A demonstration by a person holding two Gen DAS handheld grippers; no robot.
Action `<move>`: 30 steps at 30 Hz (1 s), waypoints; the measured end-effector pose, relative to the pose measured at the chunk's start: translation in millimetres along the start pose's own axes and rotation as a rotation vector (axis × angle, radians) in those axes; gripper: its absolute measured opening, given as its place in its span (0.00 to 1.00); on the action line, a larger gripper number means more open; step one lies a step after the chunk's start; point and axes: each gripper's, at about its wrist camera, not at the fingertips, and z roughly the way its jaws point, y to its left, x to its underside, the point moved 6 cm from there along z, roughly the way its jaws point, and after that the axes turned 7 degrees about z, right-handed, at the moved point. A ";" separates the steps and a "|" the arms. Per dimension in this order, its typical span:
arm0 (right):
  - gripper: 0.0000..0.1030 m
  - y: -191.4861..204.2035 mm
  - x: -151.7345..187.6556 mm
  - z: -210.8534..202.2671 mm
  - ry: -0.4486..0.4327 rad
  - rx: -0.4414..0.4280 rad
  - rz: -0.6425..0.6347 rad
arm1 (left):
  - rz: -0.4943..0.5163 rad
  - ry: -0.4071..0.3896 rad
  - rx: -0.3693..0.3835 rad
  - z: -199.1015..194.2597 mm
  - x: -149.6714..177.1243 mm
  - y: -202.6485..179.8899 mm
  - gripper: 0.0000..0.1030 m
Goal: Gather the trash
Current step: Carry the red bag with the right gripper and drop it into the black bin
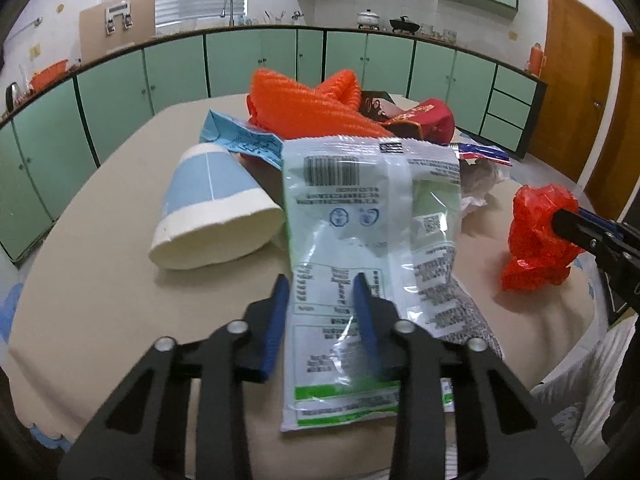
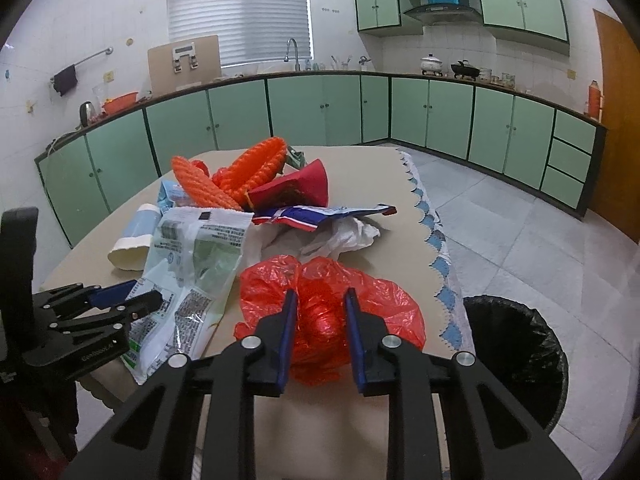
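Note:
A green-and-white plastic snack wrapper [image 1: 360, 216] lies on the beige table [image 1: 100, 280]; it also shows in the right wrist view [image 2: 192, 264]. My left gripper [image 1: 322, 286] straddles its near end with the jaws apart, one finger under the film. My right gripper [image 2: 320, 300] is closed on a crumpled red plastic bag [image 2: 360, 300], which also shows in the left wrist view [image 1: 536, 236]. A blue-and-white paper cup [image 1: 212, 208] lies on its side left of the wrapper.
Behind lie an orange foam net [image 1: 304, 104], a light blue wrapper [image 1: 244, 136], a red pouch [image 1: 428, 120], a red-white-blue wrapper [image 2: 320, 214] and white crumpled plastic [image 2: 344, 236]. A black-lined trash bin [image 2: 516, 352] stands on the floor right of the table.

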 end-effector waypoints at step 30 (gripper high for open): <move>0.23 -77.3 -60.2 -81.1 -0.223 0.144 0.119 | 0.100 -0.334 0.138 -81.7 -103.7 -85.9 0.02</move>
